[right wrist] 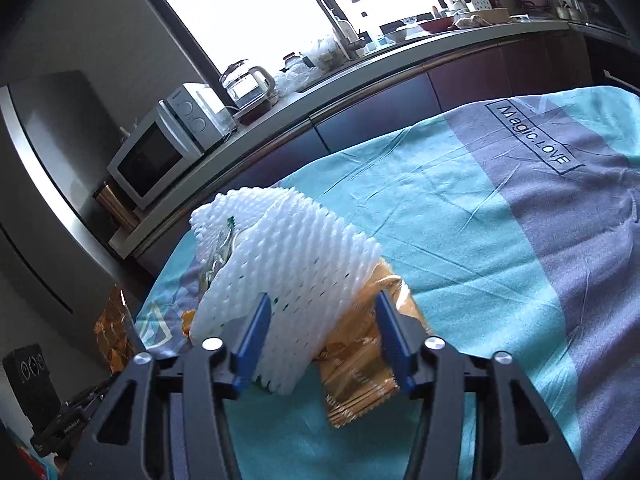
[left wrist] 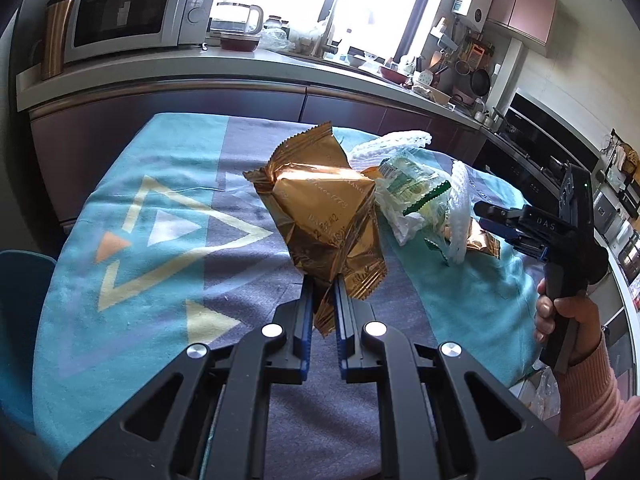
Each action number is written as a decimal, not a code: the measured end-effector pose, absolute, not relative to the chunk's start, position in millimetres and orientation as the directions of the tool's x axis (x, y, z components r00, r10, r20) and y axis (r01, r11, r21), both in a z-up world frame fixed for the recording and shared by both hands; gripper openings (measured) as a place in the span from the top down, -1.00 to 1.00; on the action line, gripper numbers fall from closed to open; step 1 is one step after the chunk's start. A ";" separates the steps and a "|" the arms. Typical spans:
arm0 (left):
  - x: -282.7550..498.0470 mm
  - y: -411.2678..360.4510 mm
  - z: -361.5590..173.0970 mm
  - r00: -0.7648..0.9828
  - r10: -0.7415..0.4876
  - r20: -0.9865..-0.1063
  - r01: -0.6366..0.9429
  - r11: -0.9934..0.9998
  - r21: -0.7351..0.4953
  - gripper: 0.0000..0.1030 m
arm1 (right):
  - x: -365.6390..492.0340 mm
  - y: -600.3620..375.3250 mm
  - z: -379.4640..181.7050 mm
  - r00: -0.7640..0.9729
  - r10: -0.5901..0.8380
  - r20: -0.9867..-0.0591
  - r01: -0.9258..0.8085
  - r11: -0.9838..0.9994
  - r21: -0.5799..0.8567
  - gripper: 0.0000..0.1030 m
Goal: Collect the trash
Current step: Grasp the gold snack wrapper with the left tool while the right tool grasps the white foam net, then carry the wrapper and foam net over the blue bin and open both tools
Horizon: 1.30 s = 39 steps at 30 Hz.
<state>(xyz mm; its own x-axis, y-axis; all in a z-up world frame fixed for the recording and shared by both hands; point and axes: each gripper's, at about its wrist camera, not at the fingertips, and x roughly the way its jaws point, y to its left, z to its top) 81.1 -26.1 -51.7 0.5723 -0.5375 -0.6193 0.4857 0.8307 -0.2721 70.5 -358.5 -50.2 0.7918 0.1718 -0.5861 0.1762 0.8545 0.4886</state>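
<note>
My left gripper [left wrist: 323,292] is shut on the bottom corner of a gold foil wrapper [left wrist: 320,216], which it holds above the table. Behind it lies a pile: a white foam net [left wrist: 456,208], a crumpled green-and-white plastic wrapper [left wrist: 412,188] and another gold wrapper [left wrist: 482,242]. A hand [left wrist: 560,312] holds my right gripper [left wrist: 486,216] at the pile's right side. In the right wrist view my right gripper [right wrist: 322,316] stands open; the foam net [right wrist: 288,264] sits between its blue fingers [right wrist: 256,320], over a gold wrapper [right wrist: 360,384].
A teal and grey tablecloth [left wrist: 120,280] covers the table. Behind runs a kitchen counter with a microwave [left wrist: 132,12], a glass kettle [left wrist: 236,12] and a sink faucet [right wrist: 332,0]. A blue chair [left wrist: 20,300] stands at the left edge, an oven [left wrist: 540,140] at the right.
</note>
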 end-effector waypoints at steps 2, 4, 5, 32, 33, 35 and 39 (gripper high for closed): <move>80.1 -24.9 -51.5 0.574 -0.536 -0.619 0.485 0.832 -0.270 0.80 | 78.2 -369.6 -54.2 0.788 0.205 -0.580 0.181 0.824 0.536 -0.17; 79.8 -24.6 -51.2 0.576 -0.532 -0.620 0.482 0.834 -0.267 0.80 | 86.3 -376.9 -58.1 0.781 0.256 -0.569 0.165 0.795 0.584 -0.29; 79.8 -23.6 -51.1 0.577 -0.532 -0.620 0.481 0.835 -0.268 0.80 | 90.6 -379.0 -60.1 0.777 0.285 -0.561 0.150 0.782 0.605 -0.32; 56.1 57.0 -26.2 0.704 -0.407 -0.583 0.359 0.911 -0.202 0.80 | 67.1 -287.2 20.8 0.761 0.502 -0.411 -0.231 0.801 0.552 0.79; 54.3 64.3 -24.4 0.713 -0.394 -0.580 0.347 0.917 -0.196 0.80 | 71.6 -275.9 22.4 0.748 0.523 -0.409 -0.254 0.794 0.552 0.79; 50.3 81.4 -21.6 0.730 -0.361 -0.580 0.314 0.931 -0.185 0.80 | 82.0 -251.5 23.1 0.711 0.573 -0.406 -0.307 0.773 0.555 0.79; 46.4 120.7 -20.6 0.761 -0.290 -0.580 0.229 0.957 -0.178 0.80 | 105.7 -201.5 20.0 0.630 0.658 -0.413 -0.385 0.726 0.570 0.79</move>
